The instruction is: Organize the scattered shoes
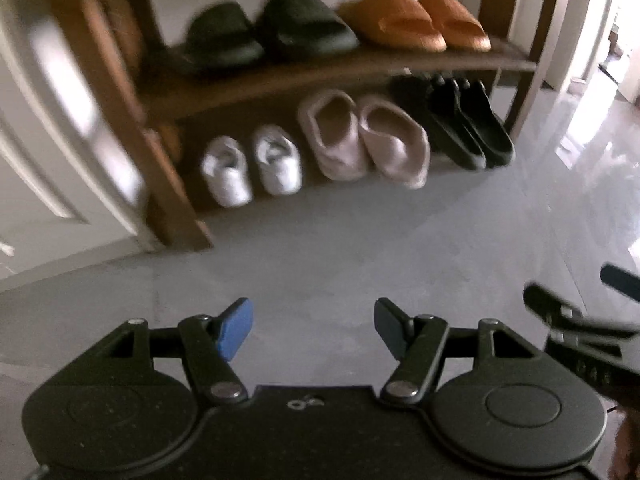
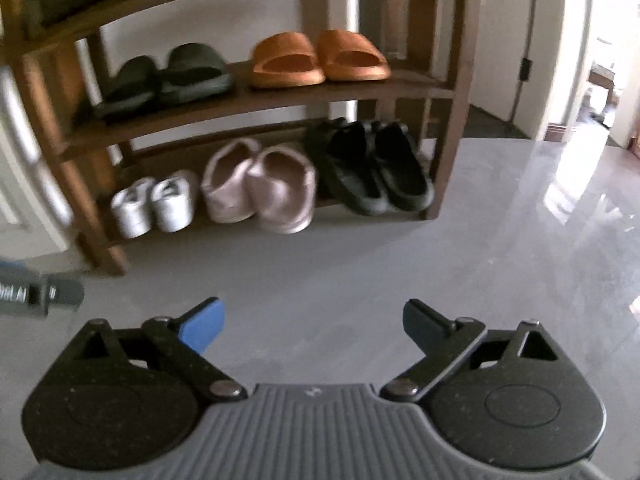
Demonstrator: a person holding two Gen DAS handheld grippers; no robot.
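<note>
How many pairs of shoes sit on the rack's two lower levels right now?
5. Middle shelf: dark green slides left, orange slides right. Bottom level: white sneakers left, pink slippers middle, black sandals right. The top shelf is mostly cropped, so more may be hidden.

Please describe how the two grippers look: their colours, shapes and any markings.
Both are black. The left gripper and the right gripper each have two round discs at the base, angled link bars with silver pivot pins, and blue pads on the fingers. The left body is flat black with a small pale marking; the right body is ribbed grey. No sleeves or cables are clearly visible.
</note>
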